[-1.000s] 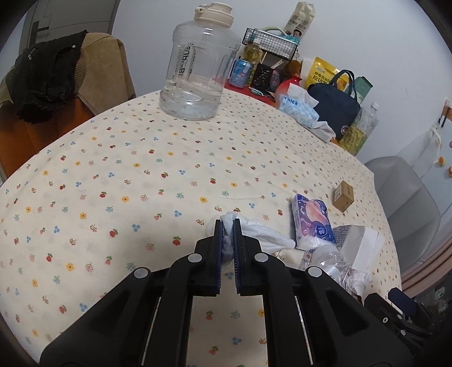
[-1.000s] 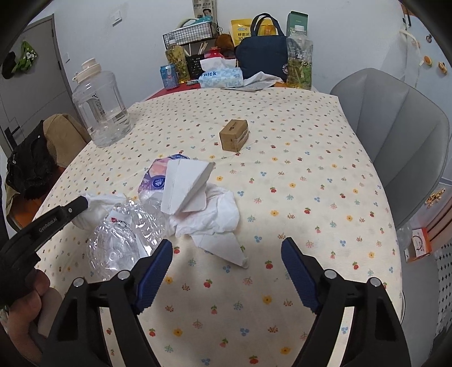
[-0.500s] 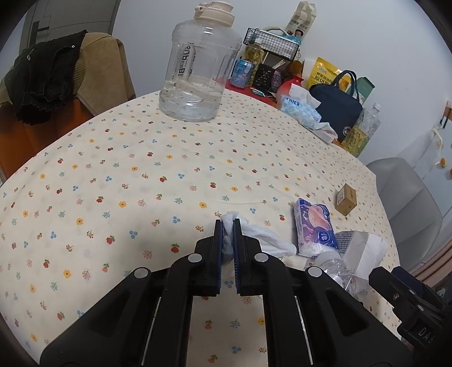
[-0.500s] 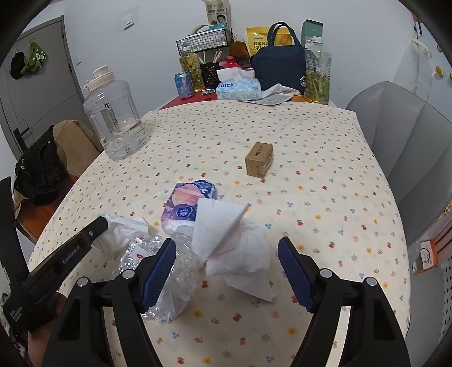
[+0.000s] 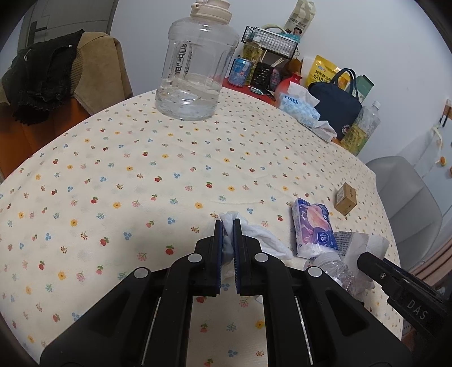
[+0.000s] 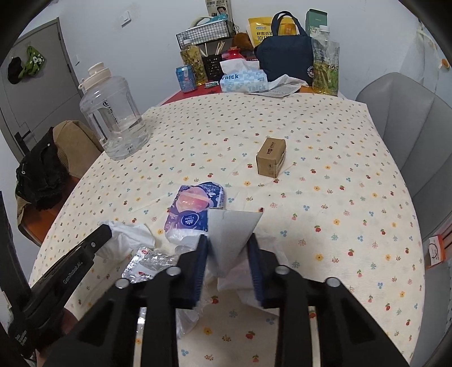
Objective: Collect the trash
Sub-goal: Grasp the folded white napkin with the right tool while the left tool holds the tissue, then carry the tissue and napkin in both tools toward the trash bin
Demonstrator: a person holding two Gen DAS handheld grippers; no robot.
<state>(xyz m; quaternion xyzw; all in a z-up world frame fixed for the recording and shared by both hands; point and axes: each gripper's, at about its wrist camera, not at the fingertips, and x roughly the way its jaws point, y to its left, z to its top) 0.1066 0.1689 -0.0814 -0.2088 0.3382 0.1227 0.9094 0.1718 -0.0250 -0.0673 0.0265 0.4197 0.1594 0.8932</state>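
With the floral-print tablecloth [image 6: 325, 158] mostly bare, I note my right gripper [image 6: 228, 255] has just closed its jaws onto the white folded paper wrapper [image 6: 230, 225] at lower centre, securing that trash, while my left gripper [image 5: 227, 240] stays clamped on the crumpled white tissue [image 5: 254, 234].

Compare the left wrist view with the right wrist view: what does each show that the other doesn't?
Left wrist only: the left gripper seen head-on, fingers shut on a crumpled white tissue.

Right wrist only: the right gripper with its jaws just closing on a folded white paper, pads against its edges; a green cloth hanging on the door; a wall switch.

Both: the floral tablecloth, big clear jug, small cardboard box, purple tissue pack, crushed plastic bottle, navy bag, grey chair.
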